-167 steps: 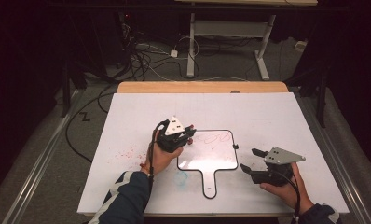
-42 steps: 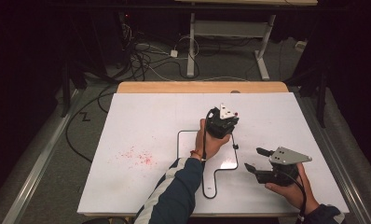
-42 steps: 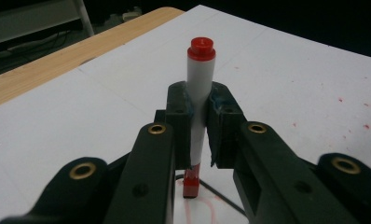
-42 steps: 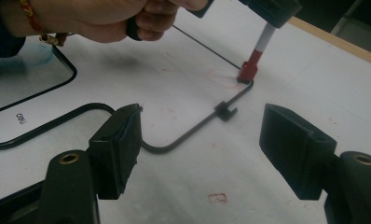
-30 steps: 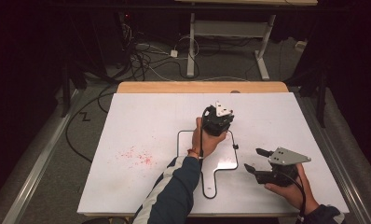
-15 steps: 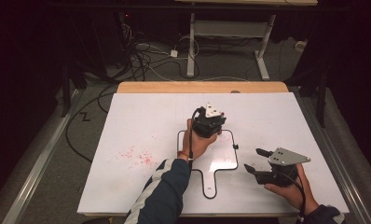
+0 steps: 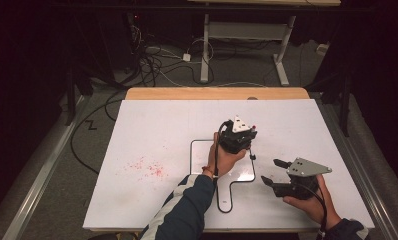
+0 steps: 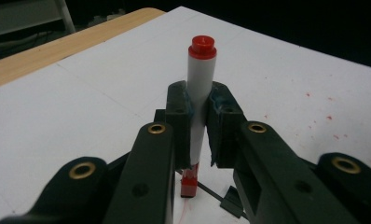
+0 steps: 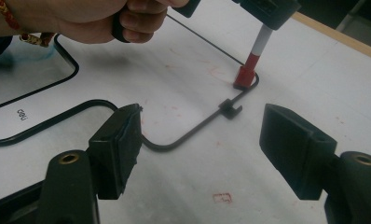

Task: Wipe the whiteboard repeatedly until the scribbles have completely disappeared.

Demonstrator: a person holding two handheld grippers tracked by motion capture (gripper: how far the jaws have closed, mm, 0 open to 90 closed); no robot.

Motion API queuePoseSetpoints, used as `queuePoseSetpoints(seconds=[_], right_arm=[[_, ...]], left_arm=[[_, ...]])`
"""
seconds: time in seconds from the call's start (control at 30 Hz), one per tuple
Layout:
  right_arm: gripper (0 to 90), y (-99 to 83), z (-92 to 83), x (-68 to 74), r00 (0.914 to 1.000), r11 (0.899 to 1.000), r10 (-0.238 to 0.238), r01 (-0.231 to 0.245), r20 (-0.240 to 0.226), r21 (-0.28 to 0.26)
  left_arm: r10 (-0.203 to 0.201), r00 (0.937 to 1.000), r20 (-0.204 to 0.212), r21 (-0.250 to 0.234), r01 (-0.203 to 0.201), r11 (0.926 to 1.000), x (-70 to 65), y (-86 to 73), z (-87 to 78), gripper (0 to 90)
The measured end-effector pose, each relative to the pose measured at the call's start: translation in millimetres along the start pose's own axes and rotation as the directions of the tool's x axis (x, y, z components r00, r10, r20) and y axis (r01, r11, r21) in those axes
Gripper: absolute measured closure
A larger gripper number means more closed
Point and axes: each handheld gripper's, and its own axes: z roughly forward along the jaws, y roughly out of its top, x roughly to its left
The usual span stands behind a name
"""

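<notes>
The left gripper (image 7: 235,140) has slid right along the small whiteboard's (image 7: 201,155) top edge, jaws clamped on the upright red marker (image 8: 200,84) tipped onto it, while the right gripper (image 7: 276,171) waits on the bench (image 7: 152,130), jaws apart.

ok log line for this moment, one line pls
left gripper: shut on red marker, tip on small whiteboard | right gripper: open, idle beside board | red smears on table

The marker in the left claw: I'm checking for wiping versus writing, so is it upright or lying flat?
Upright. The marker stands clamped between the left claw's pads, red end down on the small whiteboard, the other end pointing up.
</notes>
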Motion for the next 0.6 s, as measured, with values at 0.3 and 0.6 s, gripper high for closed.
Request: queuePoseSetpoints(seconds=[0.3, 0.6], right_arm=[[30.4, 0.5, -3.5, -0.8, 0.9999, 1.0, 0.004, -0.003, 0.014, -0.005], [30.3, 1.3, -2.4, 0.1, 0.9998, 1.0, -0.004, 0.004, 0.021, 0.0]], left_arm=[[-0.043, 0.9972, -0.061, 0.019, 0.045, 0.9988, 29.8, -13.2, -31.8, 79.0], [-0.083, 0.9935, -0.078, 0.02, 0.084, 0.9962, 50.6, -29.1, -62.7, 79.0]])
